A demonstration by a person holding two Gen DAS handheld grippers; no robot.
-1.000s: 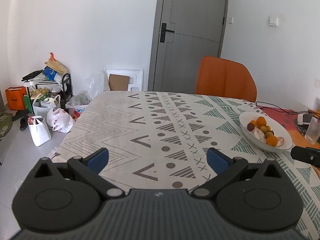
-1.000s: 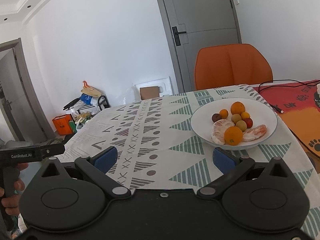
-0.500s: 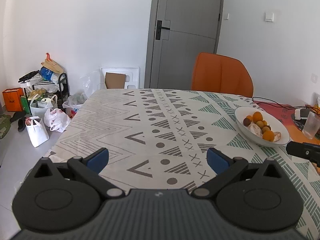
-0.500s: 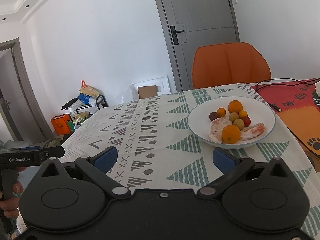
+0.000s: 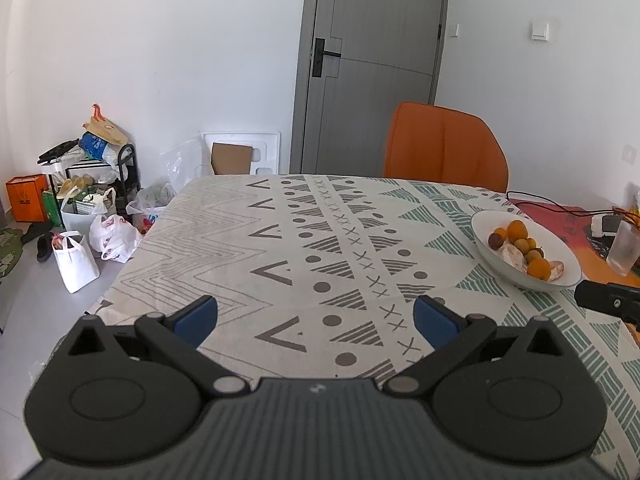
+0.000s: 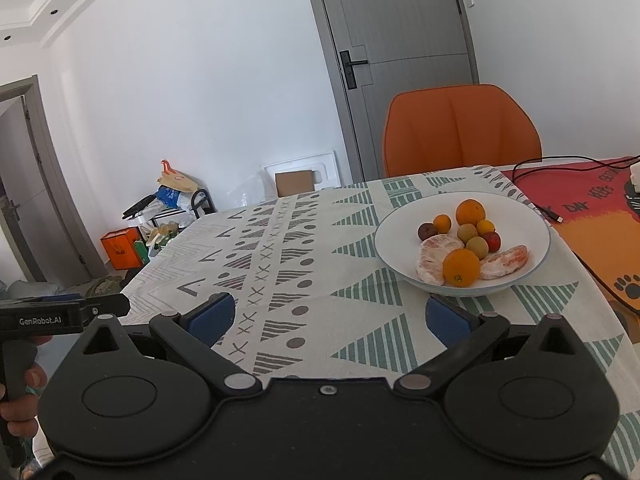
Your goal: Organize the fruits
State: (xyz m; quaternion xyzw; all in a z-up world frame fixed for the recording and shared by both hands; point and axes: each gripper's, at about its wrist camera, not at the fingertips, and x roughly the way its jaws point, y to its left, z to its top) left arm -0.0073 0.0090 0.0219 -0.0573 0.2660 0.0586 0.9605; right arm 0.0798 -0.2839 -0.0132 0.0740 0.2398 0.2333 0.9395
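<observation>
A white bowl point(image 6: 532, 216) of fruit sits on the patterned tablecloth point(image 6: 304, 248). It holds oranges point(image 6: 462, 267), peeled citrus pieces point(image 6: 434, 254), small yellow-green fruits and dark red ones. My right gripper point(image 6: 330, 318) is open and empty, just in front of and left of the bowl. In the left wrist view the bowl point(image 5: 560, 252) lies far right. My left gripper point(image 5: 316, 320) is open and empty over the table's near left part. The left gripper's body also shows in the right wrist view point(image 6: 60, 316), at the left edge.
An orange chair point(image 5: 444, 148) stands at the table's far side. A red mat point(image 6: 592, 200) with a black cable point(image 6: 536, 160) lies right of the bowl. A clear cup point(image 5: 624, 248) stands at the far right. Bags and boxes point(image 5: 76, 216) clutter the floor left.
Both grippers have shifted slightly, with the bowl drifting a little in each view. Both stay open and empty.
</observation>
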